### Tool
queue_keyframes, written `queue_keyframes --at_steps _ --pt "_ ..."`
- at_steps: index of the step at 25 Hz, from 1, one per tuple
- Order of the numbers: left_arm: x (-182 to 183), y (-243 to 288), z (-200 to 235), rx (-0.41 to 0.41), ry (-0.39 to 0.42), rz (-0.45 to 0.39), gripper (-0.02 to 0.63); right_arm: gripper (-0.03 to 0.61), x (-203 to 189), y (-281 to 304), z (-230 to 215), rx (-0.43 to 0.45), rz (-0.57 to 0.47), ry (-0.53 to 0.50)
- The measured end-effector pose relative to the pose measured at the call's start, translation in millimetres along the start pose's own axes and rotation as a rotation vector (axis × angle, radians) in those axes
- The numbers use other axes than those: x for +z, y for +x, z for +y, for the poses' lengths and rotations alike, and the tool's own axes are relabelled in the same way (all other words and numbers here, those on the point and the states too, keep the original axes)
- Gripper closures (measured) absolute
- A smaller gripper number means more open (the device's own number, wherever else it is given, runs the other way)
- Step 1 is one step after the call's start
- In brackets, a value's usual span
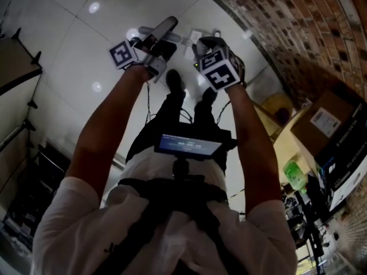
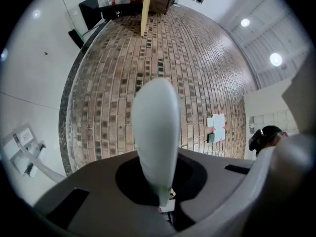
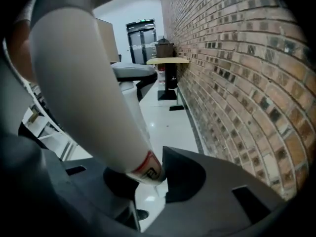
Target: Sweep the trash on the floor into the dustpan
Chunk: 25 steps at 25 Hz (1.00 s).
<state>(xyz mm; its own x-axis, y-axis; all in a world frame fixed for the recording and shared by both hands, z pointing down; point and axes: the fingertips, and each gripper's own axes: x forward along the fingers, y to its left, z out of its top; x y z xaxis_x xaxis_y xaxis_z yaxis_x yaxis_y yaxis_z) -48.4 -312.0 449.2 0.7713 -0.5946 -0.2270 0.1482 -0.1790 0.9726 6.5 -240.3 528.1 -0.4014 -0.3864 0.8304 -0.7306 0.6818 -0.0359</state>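
Both arms reach forward over the white tiled floor (image 1: 69,33). A grey handle (image 1: 166,26) juts from the left claw (image 1: 155,42), with the right claw (image 1: 203,43) just beside it. A dark shoe (image 1: 175,80) shows below them. A brick wall (image 1: 287,16) curves along the right, with cardboard boxes (image 1: 327,119) near it.

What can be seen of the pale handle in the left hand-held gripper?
The pale handle is smooth, off-white and plastic-looking, with a rounded tip and a narrower base. Its base sits clamped between the shut jaws of the left hand-held gripper, and it points out along them toward the brick wall. Nothing else is seen touching it, and the tool it belongs to is hidden.
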Motion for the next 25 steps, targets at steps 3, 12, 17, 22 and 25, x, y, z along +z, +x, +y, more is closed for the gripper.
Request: queue_keyframes --at_steps 3,12,17,22,25 --pt "0 1 0 -0.005 -0.004 -0.004 0.613 0.505 0 -4 -16 -0.107 0.011 0.102" --pt "-3 3 -1 -0.014 -0.008 -0.002 0.613 0.506 1 -15 -32 -0.226 -0.042 0.270" --pt "-2 5 -1 -0.014 -0.012 -0.008 0.613 0.474 2 -7 -21 -0.108 -0.078 0.224" --pt "2 1 2 -0.001 -0.004 -0.010 0.613 0.379 2 -5 -6 0.038 -0.091 0.168" --pt "6 0 2 0.004 -0.004 -0.011 0.613 0.331 -5 -4 -3 0.083 -0.058 0.110"
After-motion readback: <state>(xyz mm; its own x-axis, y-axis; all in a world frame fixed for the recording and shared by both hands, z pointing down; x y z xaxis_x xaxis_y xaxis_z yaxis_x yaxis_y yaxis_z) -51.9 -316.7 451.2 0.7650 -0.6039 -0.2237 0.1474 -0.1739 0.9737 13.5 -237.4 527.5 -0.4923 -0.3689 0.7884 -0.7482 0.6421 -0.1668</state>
